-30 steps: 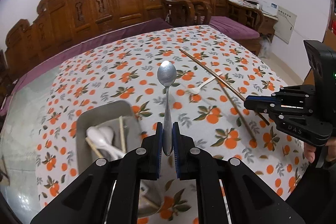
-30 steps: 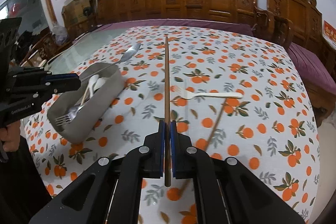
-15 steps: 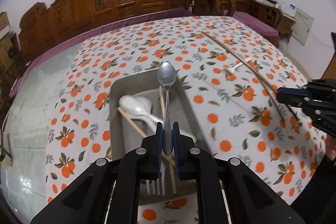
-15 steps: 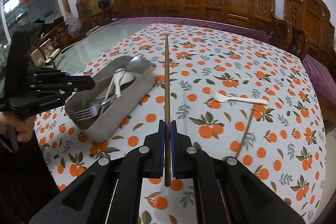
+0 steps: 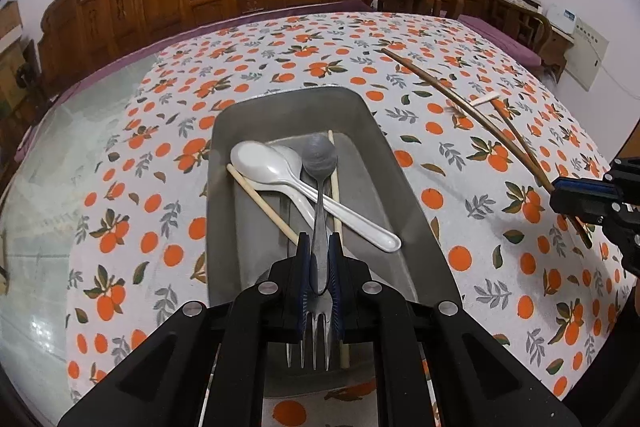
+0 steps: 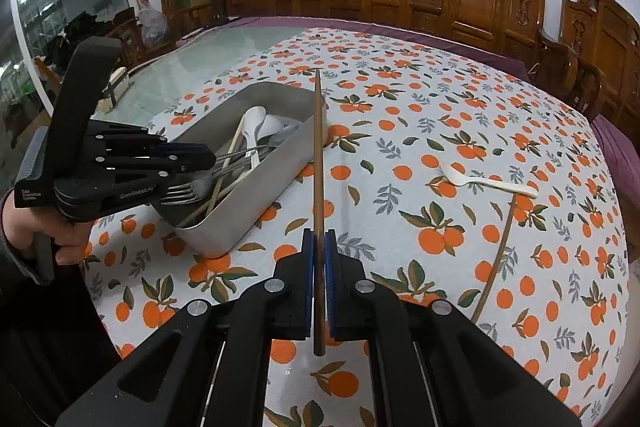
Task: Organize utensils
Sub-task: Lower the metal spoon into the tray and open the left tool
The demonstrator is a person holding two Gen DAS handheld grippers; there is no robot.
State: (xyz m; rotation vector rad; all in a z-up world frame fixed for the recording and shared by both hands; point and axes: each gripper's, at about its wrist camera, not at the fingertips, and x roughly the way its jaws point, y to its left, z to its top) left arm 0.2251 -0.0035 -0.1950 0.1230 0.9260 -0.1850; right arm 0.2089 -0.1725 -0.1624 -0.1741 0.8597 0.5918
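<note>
My left gripper (image 5: 319,247) is shut on the handle of a metal spoon (image 5: 319,155), whose bowl hangs low inside the grey metal tray (image 5: 288,97). In the tray lie two white plastic spoons (image 5: 264,161), light wooden chopsticks (image 5: 262,203) and a metal fork (image 5: 316,343). My right gripper (image 6: 319,239) is shut on a long brown chopstick (image 6: 318,147) whose far tip reaches over the tray's (image 6: 256,187) right rim. The left gripper (image 6: 208,159) shows there over the tray's near end.
A white plastic fork (image 6: 488,183) and a second brown chopstick (image 6: 496,255) lie on the orange-print tablecloth to the right of the tray. A person's hand (image 6: 60,227) holds the left gripper. Carved wooden chairs ring the table's far side.
My left gripper carried the spoon from over the cloth to above the tray and sank into it. The right gripper swung left with its chopstick, toward the tray.
</note>
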